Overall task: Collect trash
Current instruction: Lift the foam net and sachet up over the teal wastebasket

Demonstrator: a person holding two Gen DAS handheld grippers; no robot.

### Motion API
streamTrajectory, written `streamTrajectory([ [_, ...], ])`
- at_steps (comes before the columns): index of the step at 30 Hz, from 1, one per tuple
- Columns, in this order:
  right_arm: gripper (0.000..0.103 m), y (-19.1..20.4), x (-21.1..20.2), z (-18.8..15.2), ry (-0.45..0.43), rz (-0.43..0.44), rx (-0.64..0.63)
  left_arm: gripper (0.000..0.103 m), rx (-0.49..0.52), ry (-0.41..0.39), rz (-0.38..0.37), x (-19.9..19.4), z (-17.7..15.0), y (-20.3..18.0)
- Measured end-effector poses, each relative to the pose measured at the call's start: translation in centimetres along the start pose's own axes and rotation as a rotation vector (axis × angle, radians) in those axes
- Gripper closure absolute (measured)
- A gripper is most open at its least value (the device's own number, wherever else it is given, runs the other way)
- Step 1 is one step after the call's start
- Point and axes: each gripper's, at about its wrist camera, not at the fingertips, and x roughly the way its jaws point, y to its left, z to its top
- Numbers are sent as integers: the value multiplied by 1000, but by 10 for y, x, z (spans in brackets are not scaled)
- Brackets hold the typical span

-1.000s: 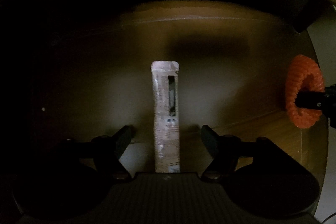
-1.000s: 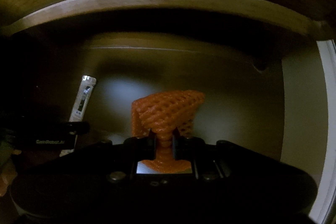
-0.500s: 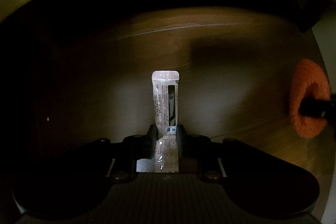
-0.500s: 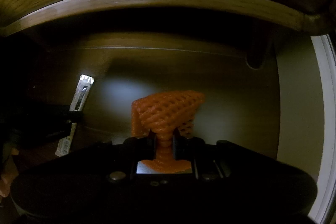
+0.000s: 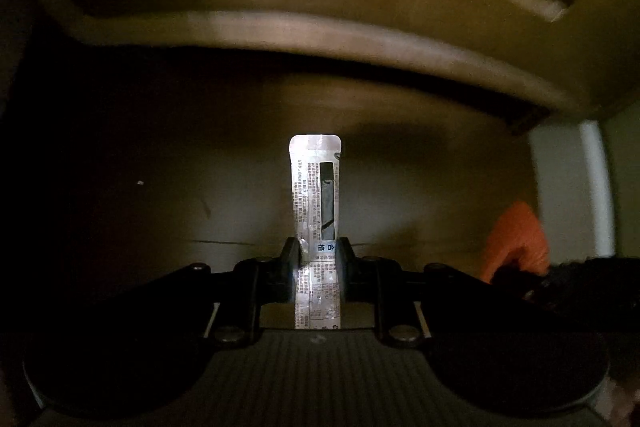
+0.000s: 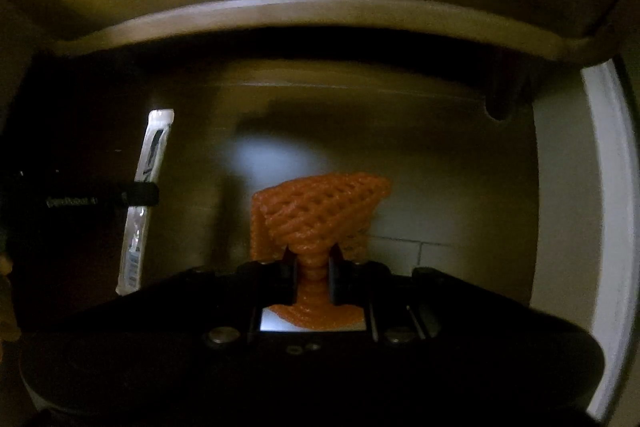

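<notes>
Left gripper (image 5: 318,259) lifted, clamping sachet (image 5: 316,187), right gripper (image 6: 312,275) pinching orange net (image 6: 320,211), print legible left view only.

1. Silver sachet wrappers (image 5: 316,211): just one, long and skinny with printed text.
2. Orange foam nets (image 6: 320,211): one, kind of scrunched.
3. Grippers: two, a left gripper (image 5: 318,259) and a right gripper (image 6: 312,267), each with two black fingers.
4. Wooden seat edges (image 6: 304,15) up top: one, far as I can see.
</notes>
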Motion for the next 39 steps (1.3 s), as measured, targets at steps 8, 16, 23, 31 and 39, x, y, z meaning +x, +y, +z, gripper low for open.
streamTrajectory([
  [8,91,44,-131,14,-53,31,-2,84,-41,-79,-54,-159,18,-16],
  [16,91,97,-313,57,-171,59,-46,84,7,-165,-86,-346,52,-36],
  [23,91,145,-450,95,-290,63,-121,84,67,-263,-120,-487,76,-51],
  [31,91,181,-566,125,-418,67,-164,84,84,-412,-135,-617,102,-60],
  [39,91,195,-630,157,-558,54,-202,84,119,-528,-124,-695,150,-74],
])
